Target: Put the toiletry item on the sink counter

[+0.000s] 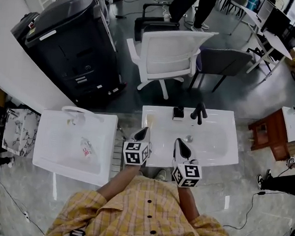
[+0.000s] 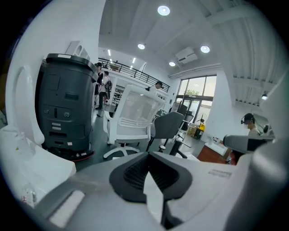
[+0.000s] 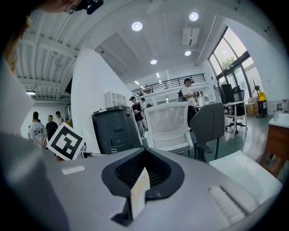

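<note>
1. Toiletry item (image 1: 86, 148) lies flat on the floor of the white basin (image 1: 50, 133) at the person's left, well apart from both tools. It is probably staged there for pickup, with the task not yet started.
2. Look: small, pale and see-through with a red mark. Whether it is a tube or a bottle is too small to tell.
3. Left gripper (image 1: 142, 132) has its jaws together with nothing between them. It is held near the chest, tip over the gap between the basins.
4. Right gripper (image 1: 182, 145) is likewise closed and empty, raised over the near rim of the sink. Both read as idle carry poses.
5. Sink counter (image 1: 223, 118), the goal, has a dark faucet (image 1: 198, 113) and a small dark object (image 1: 178, 112) along its back ledge, with bare ledge on either side.
</note>
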Demonstrator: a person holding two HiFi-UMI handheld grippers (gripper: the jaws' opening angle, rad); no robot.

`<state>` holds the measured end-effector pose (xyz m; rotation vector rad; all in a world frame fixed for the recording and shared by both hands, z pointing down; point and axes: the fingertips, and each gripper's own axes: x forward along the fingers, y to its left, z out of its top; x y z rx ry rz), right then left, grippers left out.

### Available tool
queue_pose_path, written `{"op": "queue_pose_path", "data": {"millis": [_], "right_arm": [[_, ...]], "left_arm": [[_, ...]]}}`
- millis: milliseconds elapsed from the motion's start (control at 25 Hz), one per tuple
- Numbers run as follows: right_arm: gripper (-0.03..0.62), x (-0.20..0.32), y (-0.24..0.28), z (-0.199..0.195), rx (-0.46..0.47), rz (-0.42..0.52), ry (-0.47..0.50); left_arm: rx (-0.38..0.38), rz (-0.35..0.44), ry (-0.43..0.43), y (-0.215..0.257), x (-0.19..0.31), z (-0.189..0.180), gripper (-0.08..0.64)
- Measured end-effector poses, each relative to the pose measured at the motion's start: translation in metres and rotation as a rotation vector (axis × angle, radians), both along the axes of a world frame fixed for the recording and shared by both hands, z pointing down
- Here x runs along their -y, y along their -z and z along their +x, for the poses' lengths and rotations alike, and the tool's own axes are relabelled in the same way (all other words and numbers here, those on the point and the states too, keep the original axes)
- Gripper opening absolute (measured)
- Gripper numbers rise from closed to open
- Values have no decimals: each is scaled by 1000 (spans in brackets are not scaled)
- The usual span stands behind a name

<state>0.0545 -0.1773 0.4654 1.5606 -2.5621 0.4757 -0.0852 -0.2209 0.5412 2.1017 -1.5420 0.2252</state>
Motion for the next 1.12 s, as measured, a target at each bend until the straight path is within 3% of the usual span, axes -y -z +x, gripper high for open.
{"op": "queue_pose_path", "data": {"millis": [480, 1120], "right_arm": [[0, 13, 18, 9, 15, 65, 1], [0, 22, 28, 22, 19, 103, -12]], "left_arm": [[28, 142, 0, 51, -10, 7, 0], [75, 241, 8, 75, -16, 11, 0]]}}
